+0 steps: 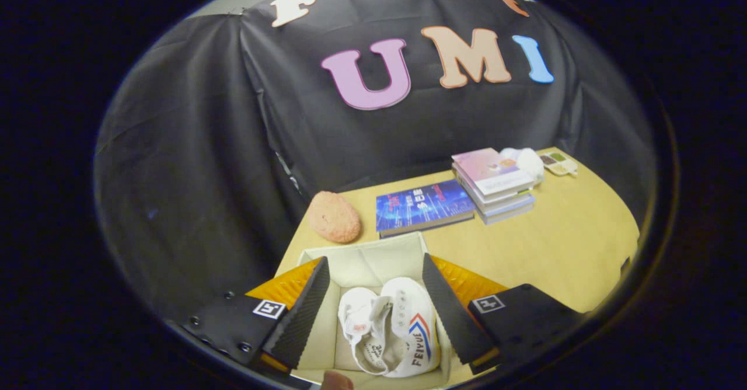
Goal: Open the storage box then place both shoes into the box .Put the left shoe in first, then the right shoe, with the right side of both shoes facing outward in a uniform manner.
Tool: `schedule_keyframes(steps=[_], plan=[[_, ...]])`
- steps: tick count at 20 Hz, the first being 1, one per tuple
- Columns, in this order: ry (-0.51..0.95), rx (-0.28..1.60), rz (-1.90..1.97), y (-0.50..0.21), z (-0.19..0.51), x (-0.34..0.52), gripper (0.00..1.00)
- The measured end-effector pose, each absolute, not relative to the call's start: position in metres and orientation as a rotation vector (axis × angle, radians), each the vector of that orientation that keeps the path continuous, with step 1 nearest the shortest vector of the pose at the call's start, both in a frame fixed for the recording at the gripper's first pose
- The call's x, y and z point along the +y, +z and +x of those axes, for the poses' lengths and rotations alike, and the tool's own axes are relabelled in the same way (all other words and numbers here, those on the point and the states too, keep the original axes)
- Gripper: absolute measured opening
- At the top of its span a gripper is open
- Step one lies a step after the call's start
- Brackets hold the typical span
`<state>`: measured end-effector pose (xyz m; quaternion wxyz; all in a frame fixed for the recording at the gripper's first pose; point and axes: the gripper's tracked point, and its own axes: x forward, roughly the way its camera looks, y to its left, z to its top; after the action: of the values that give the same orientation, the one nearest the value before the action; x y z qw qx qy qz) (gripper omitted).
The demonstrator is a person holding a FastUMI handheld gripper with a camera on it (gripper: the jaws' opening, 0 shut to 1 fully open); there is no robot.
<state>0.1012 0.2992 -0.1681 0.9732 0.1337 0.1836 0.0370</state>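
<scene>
Though spread, hand-held gripper [373,308] above shoes [390,334].

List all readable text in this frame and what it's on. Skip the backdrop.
"FEIVUE": on the side of the striped shoe, lying in the storage box.
Small prints on the other shoe: too small to read.
Blue book cover and book stack: blurred, unreadable.
Gripper, open with a finger either side of the shoes: square markers, no words.
</scene>
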Motion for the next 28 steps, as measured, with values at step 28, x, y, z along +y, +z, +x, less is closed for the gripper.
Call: schedule_keyframes(steps=[28], plan=[[0.063, -0.124, 0.084, 0.019, 0.054, 0.063, 0.99]])
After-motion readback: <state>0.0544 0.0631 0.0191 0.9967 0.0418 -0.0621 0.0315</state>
